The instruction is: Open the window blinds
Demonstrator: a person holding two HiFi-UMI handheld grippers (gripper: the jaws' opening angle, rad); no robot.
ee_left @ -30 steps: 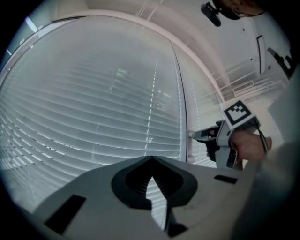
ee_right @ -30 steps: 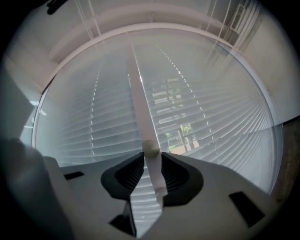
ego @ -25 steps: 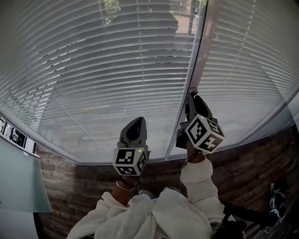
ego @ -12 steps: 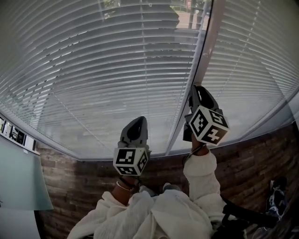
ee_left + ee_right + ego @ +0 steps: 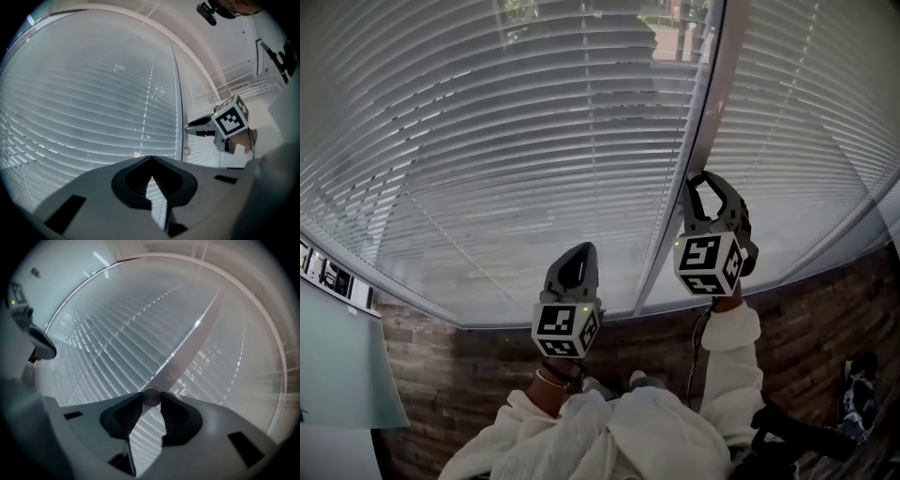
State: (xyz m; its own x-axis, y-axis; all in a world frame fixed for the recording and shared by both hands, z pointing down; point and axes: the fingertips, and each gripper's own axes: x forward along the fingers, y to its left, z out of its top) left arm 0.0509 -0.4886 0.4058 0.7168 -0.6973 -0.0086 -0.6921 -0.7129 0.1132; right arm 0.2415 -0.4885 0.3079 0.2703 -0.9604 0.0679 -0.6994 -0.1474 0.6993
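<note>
- The blinds (image 5: pixel 487 141) hung over the window on both sides of the mullion (image 5: pixel 667 234). They were thin horizontal slats, pale and smooth, strung on fine cords.
- The slats were tilted mostly shut, and slivers of the outdoors showed between them only near the top of the head view.
- The wand (image 5: pixel 713 80) hung just right of the mullion. It was a slim, translucent rod with a rounded lower end.
- The right gripper (image 5: pixel 696 180) pointed at the blinds just right of the mullion. Its jaws were clenched on the wand's (image 5: pixel 187 348) lower end, with the round tip pinched between the ribbed pads at the very tips (image 5: pixel 151 397).
- The left gripper (image 5: pixel 579 247) hovered left of the mullion. Its jaws were closed tip to tip (image 5: pixel 151 160) on nothing.
- Handling, as a judgement: the wand looked light, stiff and glossy, so it would probably slip under a loose pinch. A hold slightly above the rounded end would likely roll it more surely than the tip.
- The slats looked thin and easily creased, so they would be better turned through the wand than pushed directly.
- Twisting should need little force, and pulling hard downward could strain the wand's hook at the top.
</note>
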